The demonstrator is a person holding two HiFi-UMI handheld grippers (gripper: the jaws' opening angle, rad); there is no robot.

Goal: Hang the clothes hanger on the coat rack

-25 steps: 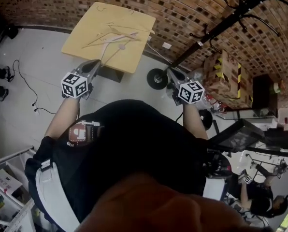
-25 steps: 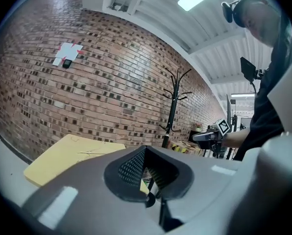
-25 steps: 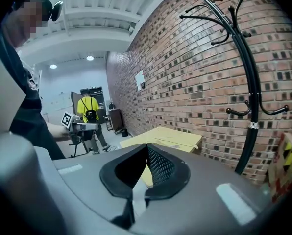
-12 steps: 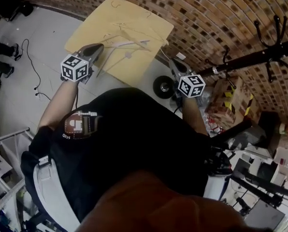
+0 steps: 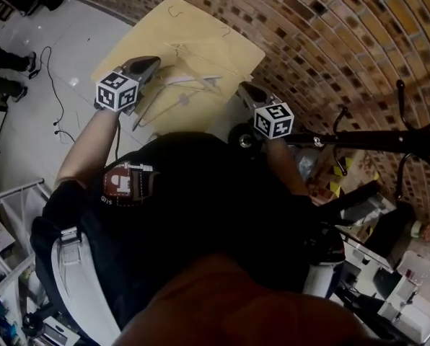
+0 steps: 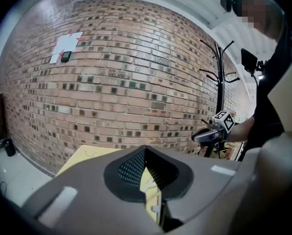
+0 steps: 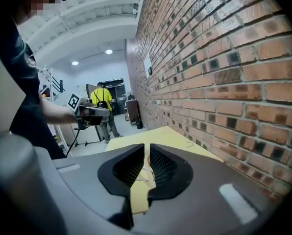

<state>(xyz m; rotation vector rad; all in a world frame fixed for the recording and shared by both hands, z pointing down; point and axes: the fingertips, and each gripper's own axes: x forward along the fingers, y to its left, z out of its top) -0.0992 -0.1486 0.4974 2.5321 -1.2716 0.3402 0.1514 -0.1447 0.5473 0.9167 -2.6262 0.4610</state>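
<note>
Closer to the table (image 5: 132, 40) now, my left gripper (image 5: 155, 61) is clenched and empty; my right gripper (image 5: 241, 86) has just been opening its jaws, with nothing between them.

Looks like a lab/studio-type workspace, def not a home. Bare brick wall (image 5: 330, 42) runs down the whole side, and the pale hard floor (image 5: 27, 128) has loose cables (image 5: 53, 85) trailing across it. Plain light-wood tabletop (image 5: 150, 34) sits near the wall w/ a black coat rack (image 5: 388, 139) close by. The right gripper view shows a long open room w/ round ceiling lights (image 7: 109, 51), dark equipment (image 7: 115, 88) at the far end and a person in a yellow top (image 7: 102, 98) standing there.
</note>
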